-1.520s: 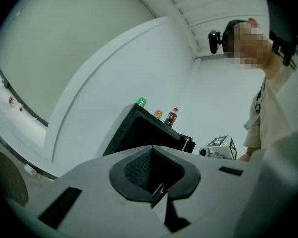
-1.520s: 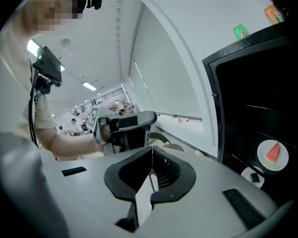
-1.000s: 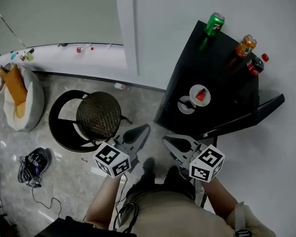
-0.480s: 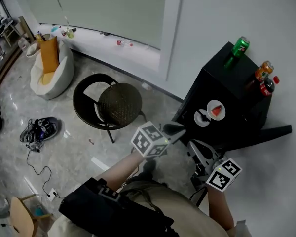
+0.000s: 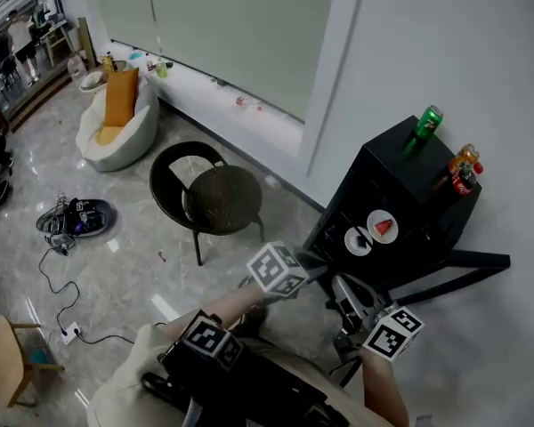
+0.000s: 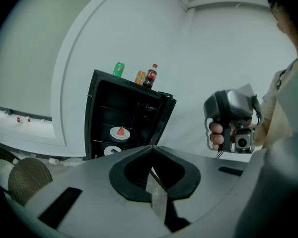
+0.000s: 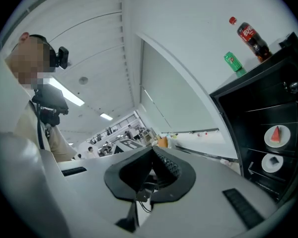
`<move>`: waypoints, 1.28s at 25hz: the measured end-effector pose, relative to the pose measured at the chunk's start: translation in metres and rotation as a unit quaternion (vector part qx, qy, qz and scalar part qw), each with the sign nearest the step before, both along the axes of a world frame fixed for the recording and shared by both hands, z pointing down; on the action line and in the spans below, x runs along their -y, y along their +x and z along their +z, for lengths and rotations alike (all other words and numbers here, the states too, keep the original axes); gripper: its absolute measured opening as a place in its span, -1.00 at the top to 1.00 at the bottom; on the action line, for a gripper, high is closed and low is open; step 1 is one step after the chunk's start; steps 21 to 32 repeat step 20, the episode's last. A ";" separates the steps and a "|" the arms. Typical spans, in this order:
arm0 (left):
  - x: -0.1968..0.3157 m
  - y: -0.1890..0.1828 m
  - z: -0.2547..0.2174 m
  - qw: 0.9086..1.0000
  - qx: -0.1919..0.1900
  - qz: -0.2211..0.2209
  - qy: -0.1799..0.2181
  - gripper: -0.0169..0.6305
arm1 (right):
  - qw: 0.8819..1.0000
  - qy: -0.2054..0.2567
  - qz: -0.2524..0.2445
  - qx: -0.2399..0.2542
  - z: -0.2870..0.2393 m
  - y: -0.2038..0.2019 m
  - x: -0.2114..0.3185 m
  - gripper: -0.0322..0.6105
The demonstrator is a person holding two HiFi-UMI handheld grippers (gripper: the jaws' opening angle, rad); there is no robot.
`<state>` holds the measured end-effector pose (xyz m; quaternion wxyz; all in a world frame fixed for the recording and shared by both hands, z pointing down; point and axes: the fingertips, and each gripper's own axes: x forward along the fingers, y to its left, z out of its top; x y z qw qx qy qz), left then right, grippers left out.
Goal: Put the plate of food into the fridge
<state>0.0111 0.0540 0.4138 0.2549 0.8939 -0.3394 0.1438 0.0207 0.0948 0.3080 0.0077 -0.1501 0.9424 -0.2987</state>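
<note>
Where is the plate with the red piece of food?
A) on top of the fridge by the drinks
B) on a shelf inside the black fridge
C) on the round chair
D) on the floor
B: the plate sits on a shelf inside the open fridge, with another plate below it. Only the drinks, such as the green can, stand on top.

Glossy grey floor [image 5: 116, 278], white wall [image 5: 445, 52], frosted window [image 5: 240, 34], round wicker chair [image 5: 221, 198], white beanbag seat [image 5: 116, 140].
</note>
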 end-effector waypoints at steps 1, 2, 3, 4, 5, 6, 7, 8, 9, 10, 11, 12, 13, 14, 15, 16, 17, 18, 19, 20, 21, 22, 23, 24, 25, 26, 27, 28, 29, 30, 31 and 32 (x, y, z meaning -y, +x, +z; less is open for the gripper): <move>-0.006 0.000 -0.001 1.000 0.002 -0.004 0.004 0.91 | 1.000 0.003 -0.005 0.001 -0.003 0.001 -0.006 0.84; -0.010 0.001 -0.003 1.000 0.003 -0.008 0.008 0.91 | 1.000 0.004 -0.009 0.002 -0.004 0.002 -0.011 0.84; -0.015 0.002 -0.005 1.000 0.004 -0.010 0.010 0.91 | 1.000 0.003 -0.014 0.003 -0.005 0.003 -0.016 0.84; -0.019 0.003 -0.006 1.000 0.006 -0.009 0.010 0.91 | 1.000 0.001 -0.018 0.003 -0.004 0.004 -0.021 0.84; -0.023 0.004 -0.005 1.000 0.012 -0.007 0.005 0.91 | 1.000 -0.001 -0.022 0.002 -0.003 0.005 -0.027 0.84; -0.027 0.004 -0.003 1.000 0.019 -0.005 -0.002 0.91 | 1.000 -0.003 -0.026 0.000 -0.003 0.004 -0.032 0.84; -0.030 0.003 -0.002 1.000 0.025 -0.003 -0.011 0.91 | 1.000 -0.004 -0.030 -0.002 -0.003 0.004 -0.035 0.84; -0.033 0.003 -0.001 0.999 0.028 -0.001 -0.020 0.91 | 0.999 -0.005 -0.032 -0.003 -0.003 0.003 -0.038 0.84; -0.037 0.003 -0.002 0.999 0.026 0.002 -0.029 0.91 | 0.999 -0.007 -0.033 -0.002 -0.004 0.002 -0.040 0.84; -0.040 0.004 -0.003 0.999 0.025 0.005 -0.037 0.91 | 0.999 -0.009 -0.033 -0.001 -0.005 0.002 -0.042 0.84; -0.044 0.003 -0.004 0.999 0.025 0.008 -0.041 0.91 | 0.999 -0.011 -0.032 0.000 -0.005 0.002 -0.043 0.84; -0.047 0.002 -0.004 0.999 0.026 0.011 -0.041 0.91 | 0.999 -0.014 -0.031 0.001 -0.005 0.002 -0.045 0.84; -0.050 0.000 -0.005 0.999 0.029 0.013 -0.038 0.91 | 0.999 -0.017 -0.029 0.002 -0.004 0.001 -0.047 0.84; -0.052 -0.002 -0.006 0.999 0.030 0.017 -0.035 0.91 | 0.999 -0.020 -0.027 0.003 -0.004 -0.002 -0.048 0.84; -0.054 -0.005 -0.007 0.999 0.031 0.020 -0.031 0.91 | 0.999 -0.022 -0.025 0.005 -0.005 -0.005 -0.048 0.84; -0.055 -0.009 -0.007 0.999 0.032 0.021 -0.028 0.91 | 0.999 -0.023 -0.025 0.007 -0.004 -0.010 -0.048 0.84; -0.056 -0.016 -0.007 0.999 0.033 0.018 -0.026 0.91 | 0.999 -0.021 -0.029 0.007 -0.004 -0.016 -0.047 0.84; -0.057 -0.025 -0.007 0.999 0.034 0.013 -0.024 0.91 | 0.999 -0.017 -0.035 0.006 -0.002 -0.023 -0.046 0.84; -0.059 -0.036 -0.006 0.999 0.035 0.005 -0.023 0.91 | 0.999 -0.013 -0.043 0.005 0.000 -0.033 -0.047 0.84; -0.061 -0.047 -0.006 0.999 0.035 -0.004 -0.023 0.91 | 0.999 -0.009 -0.052 0.003 0.002 -0.042 -0.047 0.84; -0.061 -0.047 -0.006 0.999 0.035 -0.004 -0.023 0.91 | 0.999 -0.009 -0.052 0.003 0.002 -0.042 -0.047 0.84; -0.061 -0.047 -0.006 0.999 0.035 -0.004 -0.023 0.91 | 0.999 -0.009 -0.052 0.003 0.002 -0.042 -0.047 0.84; -0.061 -0.047 -0.006 0.999 0.035 -0.004 -0.023 0.91 | 0.999 -0.009 -0.052 0.003 0.002 -0.042 -0.047 0.84; -0.061 -0.047 -0.006 0.999 0.035 -0.004 -0.023 0.91 | 0.999 -0.009 -0.052 0.003 0.002 -0.042 -0.047 0.84; -0.061 -0.047 -0.006 0.999 0.035 -0.004 -0.023 0.91 | 0.999 -0.009 -0.052 0.003 0.002 -0.042 -0.047 0.84; -0.061 -0.047 -0.006 0.999 0.035 -0.004 -0.023 0.91 | 0.999 -0.009 -0.052 0.003 0.002 -0.042 -0.047 0.84; -0.061 -0.047 -0.006 0.999 0.035 -0.004 -0.023 0.91 | 0.999 -0.009 -0.052 0.003 0.002 -0.042 -0.047 0.84; -0.061 -0.047 -0.006 0.999 0.035 -0.004 -0.023 0.91 | 0.999 -0.009 -0.052 0.003 0.002 -0.042 -0.047 0.84; -0.061 -0.047 -0.006 0.999 0.035 -0.004 -0.023 0.91 | 0.999 -0.009 -0.052 0.003 0.002 -0.042 -0.047 0.84; -0.061 -0.047 -0.006 0.999 0.035 -0.004 -0.023 0.91 | 0.999 -0.009 -0.052 0.003 0.002 -0.042 -0.047 0.84; -0.061 -0.047 -0.006 0.999 0.035 -0.004 -0.023 0.91 | 0.999 -0.009 -0.052 0.003 0.002 -0.042 -0.047 0.84; -0.061 -0.047 -0.006 0.999 0.035 -0.004 -0.023 0.91 | 0.999 -0.009 -0.052 0.003 0.002 -0.042 -0.047 0.84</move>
